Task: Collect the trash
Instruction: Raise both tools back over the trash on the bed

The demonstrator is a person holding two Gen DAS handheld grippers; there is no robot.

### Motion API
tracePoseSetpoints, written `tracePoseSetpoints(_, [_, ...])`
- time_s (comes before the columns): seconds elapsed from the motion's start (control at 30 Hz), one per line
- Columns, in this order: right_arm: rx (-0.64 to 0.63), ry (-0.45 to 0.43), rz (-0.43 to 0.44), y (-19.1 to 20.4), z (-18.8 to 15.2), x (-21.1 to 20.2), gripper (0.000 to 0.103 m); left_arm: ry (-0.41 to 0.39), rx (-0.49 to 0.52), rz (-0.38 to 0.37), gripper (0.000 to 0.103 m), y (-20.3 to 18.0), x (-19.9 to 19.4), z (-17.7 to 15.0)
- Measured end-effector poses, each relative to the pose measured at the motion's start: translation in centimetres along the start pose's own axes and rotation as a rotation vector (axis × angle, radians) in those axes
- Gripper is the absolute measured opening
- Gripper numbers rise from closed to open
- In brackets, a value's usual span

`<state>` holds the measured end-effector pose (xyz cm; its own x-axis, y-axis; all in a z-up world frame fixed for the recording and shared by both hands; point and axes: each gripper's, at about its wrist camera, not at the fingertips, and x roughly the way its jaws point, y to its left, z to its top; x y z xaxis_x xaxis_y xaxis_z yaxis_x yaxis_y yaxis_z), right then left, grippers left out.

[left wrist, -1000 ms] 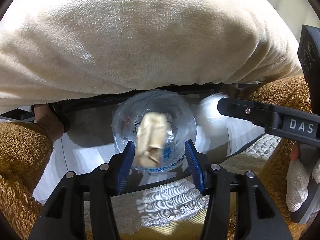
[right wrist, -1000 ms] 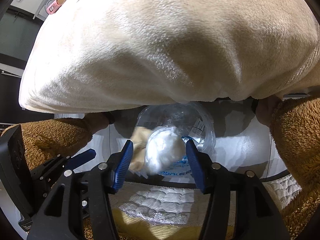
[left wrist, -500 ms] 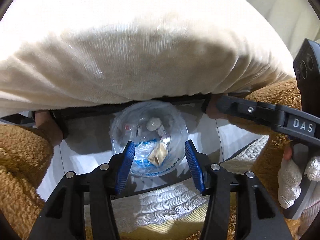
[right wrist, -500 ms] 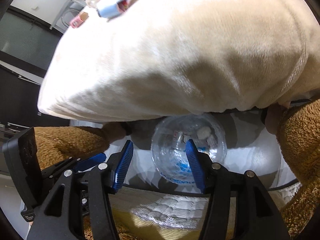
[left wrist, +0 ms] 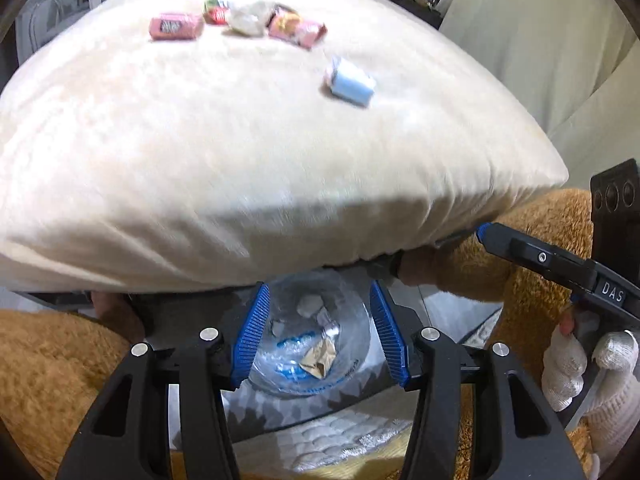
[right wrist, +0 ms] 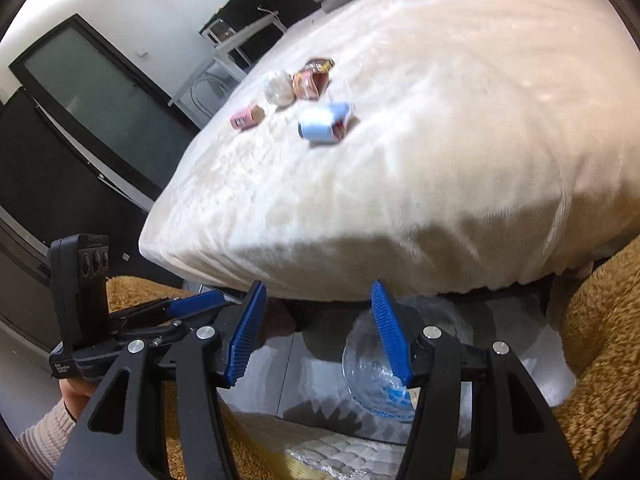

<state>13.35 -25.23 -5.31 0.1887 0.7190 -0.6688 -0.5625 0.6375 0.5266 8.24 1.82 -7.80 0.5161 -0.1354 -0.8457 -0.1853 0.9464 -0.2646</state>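
Observation:
A clear plastic-lined bin [left wrist: 356, 320] stands on the floor below the edge of a cream blanket [left wrist: 240, 152]. Crumpled paper scraps [left wrist: 318, 358] lie inside it. My left gripper [left wrist: 319, 294] hangs open above the bin with nothing between its fingers. My right gripper [right wrist: 318, 286] is also open and empty, with the bin [right wrist: 360, 360] low to its right. On top of the blanket lie a blue and white box [left wrist: 350, 82], a pink wrapper [left wrist: 176, 26], a crumpled paper ball [left wrist: 248, 20] and more pink wrappers [left wrist: 296, 28]. The right wrist view shows the blue box [right wrist: 324, 124] too.
Brown plush fabric [left wrist: 48, 360] lies on both sides of the bin. A gloved hand [left wrist: 572, 364] holds the right gripper's handle at the right edge of the left wrist view. A dark door [right wrist: 80, 120] and a metal frame [right wrist: 224, 48] stand beyond the blanket.
Both grippers have risen and tipped upward, bringing the blanket top and its litter into view. The paper pieces seen dropping between the fingers now lie in the bin.

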Motion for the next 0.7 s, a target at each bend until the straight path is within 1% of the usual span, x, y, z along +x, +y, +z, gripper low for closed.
tracePoseSetpoints(0.07, [-0.009, -0.030, 0.012, 0.2, 0.7, -0.7, 0.055, -0.033, -0.009, -0.004, 0.051, 1.0, -1.1, 1.0])
tracePoseSetpoints(0.13, [-0.024, -0.053, 0.022, 0.5, 1.7, -1.0, 0.055, -0.058, -0.016, 0.019, 0.051, 1.8, -1.9, 2.1])
tracePoseSetpoints(0.2, [-0.039, -0.067, 0.007, 0.9, 2.7, -0.9, 0.056, -0.075, -0.017, 0.034, 0.051, 2.6, -2.8, 3.4])
tracePoseSetpoints(0.3, [-0.059, -0.056, -0.011, 1.2, 4.4, 0.3, 0.061, -0.116, -0.020, 0.051, 0.051, 3.9, -4.0, 5.4])
tracePoseSetpoints(0.4, [-0.053, -0.028, -0.037, 0.9, 5.9, 2.0, 0.061, -0.141, -0.040, 0.061, 0.051, 5.6, -4.2, 7.5])
tracePoseSetpoints(0.43, [-0.059, -0.021, -0.043, 0.9, 6.2, 2.5, 0.061, -0.143, -0.049, 0.067, 0.053, 6.0, -3.9, 8.1])
tracePoseSetpoints(0.47, [-0.070, -0.020, -0.055, 1.2, 6.7, 3.0, 0.063, -0.143, -0.054, 0.068, 0.059, 6.5, -3.7, 8.7])
tracePoseSetpoints(0.5, [-0.077, -0.024, -0.066, 1.3, 7.1, 3.4, 0.067, -0.148, -0.055, 0.068, 0.061, 6.9, -3.4, 9.1])
tracePoseSetpoints(0.6, [-0.078, -0.028, -0.092, 1.6, 8.7, 4.9, 0.077, -0.155, -0.057, 0.077, 0.062, 8.0, -2.6, 10.6])
tracePoseSetpoints(0.7, [-0.056, -0.012, -0.139, 1.3, 9.9, 6.9, 0.077, -0.167, -0.062, 0.087, 0.066, 8.9, -1.9, 12.1])
